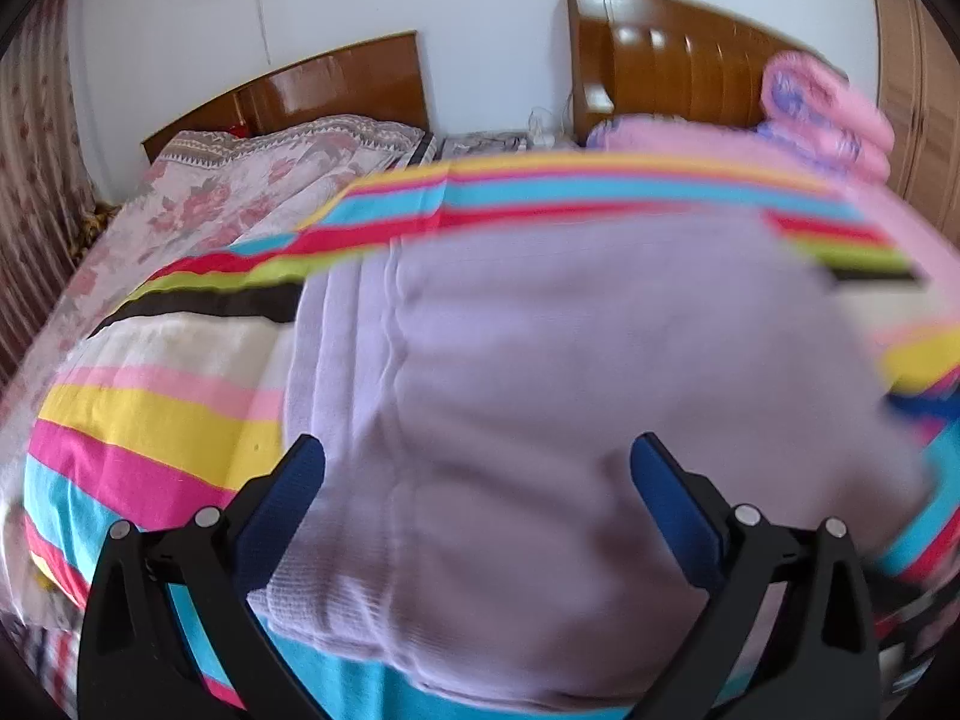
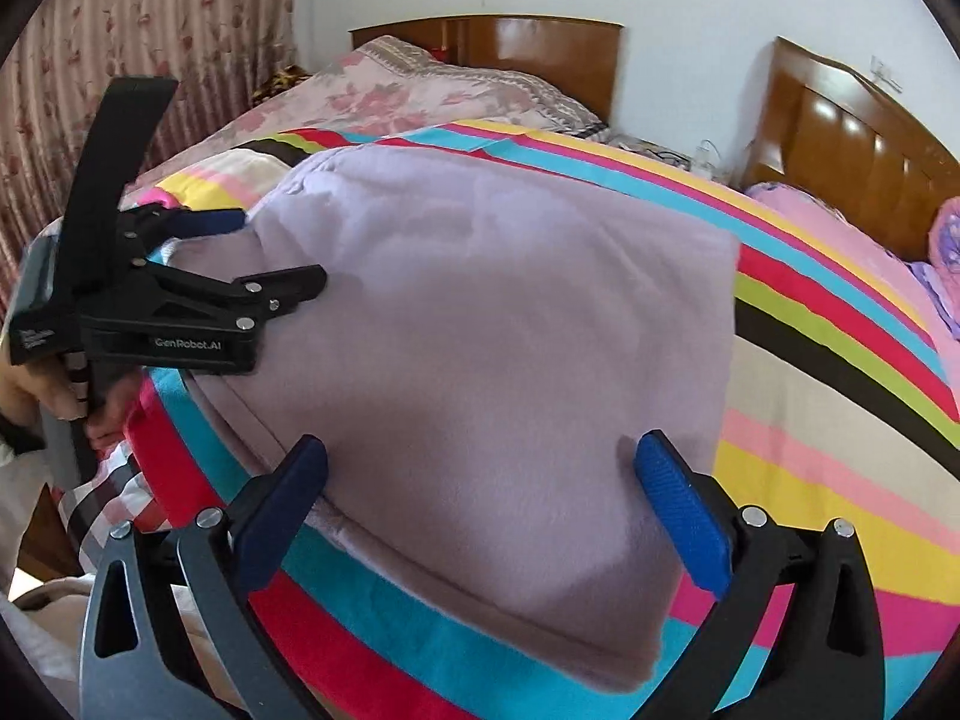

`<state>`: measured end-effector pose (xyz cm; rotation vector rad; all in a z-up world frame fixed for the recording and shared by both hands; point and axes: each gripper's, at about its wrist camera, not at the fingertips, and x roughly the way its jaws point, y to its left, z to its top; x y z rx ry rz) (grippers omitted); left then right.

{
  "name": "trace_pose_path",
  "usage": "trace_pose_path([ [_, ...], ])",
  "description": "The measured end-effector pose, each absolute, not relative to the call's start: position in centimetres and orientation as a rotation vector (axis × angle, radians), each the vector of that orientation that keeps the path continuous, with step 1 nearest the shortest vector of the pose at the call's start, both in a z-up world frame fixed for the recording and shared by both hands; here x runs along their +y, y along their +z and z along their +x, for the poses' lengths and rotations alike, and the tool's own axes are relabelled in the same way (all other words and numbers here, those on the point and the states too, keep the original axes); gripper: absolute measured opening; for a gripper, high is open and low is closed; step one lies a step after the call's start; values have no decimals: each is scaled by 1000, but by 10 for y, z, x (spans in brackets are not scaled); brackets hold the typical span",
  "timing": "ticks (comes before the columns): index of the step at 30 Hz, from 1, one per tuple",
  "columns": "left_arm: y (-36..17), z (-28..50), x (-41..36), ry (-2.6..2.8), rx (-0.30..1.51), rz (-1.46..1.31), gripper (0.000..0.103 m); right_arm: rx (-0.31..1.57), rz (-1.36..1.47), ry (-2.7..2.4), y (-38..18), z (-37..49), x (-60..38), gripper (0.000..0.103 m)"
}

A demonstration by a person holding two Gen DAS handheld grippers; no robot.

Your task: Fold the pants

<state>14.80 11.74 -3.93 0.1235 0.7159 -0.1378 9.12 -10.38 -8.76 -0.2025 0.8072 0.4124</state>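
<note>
The lilac pants lie folded into a thick, roughly square bundle on the striped bedsheet. My left gripper is open just above the bundle's near end, blue pads wide apart with nothing between them. In the right wrist view the pants fill the middle, with a folded edge toward me. My right gripper is open over that near edge, holding nothing. The left gripper shows at the pants' left edge, open, held by a hand.
The striped sheet covers the near bed. A second bed with a floral quilt stands behind. Wooden headboards, rolled pink blankets, a nightstand with cables, a curtain and a wardrobe line the room.
</note>
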Motion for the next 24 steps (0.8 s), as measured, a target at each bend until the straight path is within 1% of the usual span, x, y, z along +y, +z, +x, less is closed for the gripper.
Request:
trace_pose_path([
  [2,-8,149,100,-202,635,135,102,815,-193,411,-85,95,-107,99],
  [5,5,173,79,-241,632,191,102,816,-163,408,-84,97,-110,99],
  [8,-15,213,76,-173,720,229,102,811,-169,402,-87,99,-109,99],
  [10,-34,226,90,-140,766,201,102,814,-172,406,-87,98,-111,99],
  [11,-47,231,101,-142,818,159,102,814,-172,409,-87,98,-111,99],
  [14,-56,227,118,-154,815,89,102,807,-165,423,-90,97,-113,99],
  [20,-60,222,114,-135,787,119,102,796,-171,419,-93,90,-110,99],
  [23,-51,198,124,-130,752,88,102,808,-174,430,-88,82,-114,99],
  [24,-44,179,131,-113,719,69,102,814,-178,432,-85,79,-117,99],
])
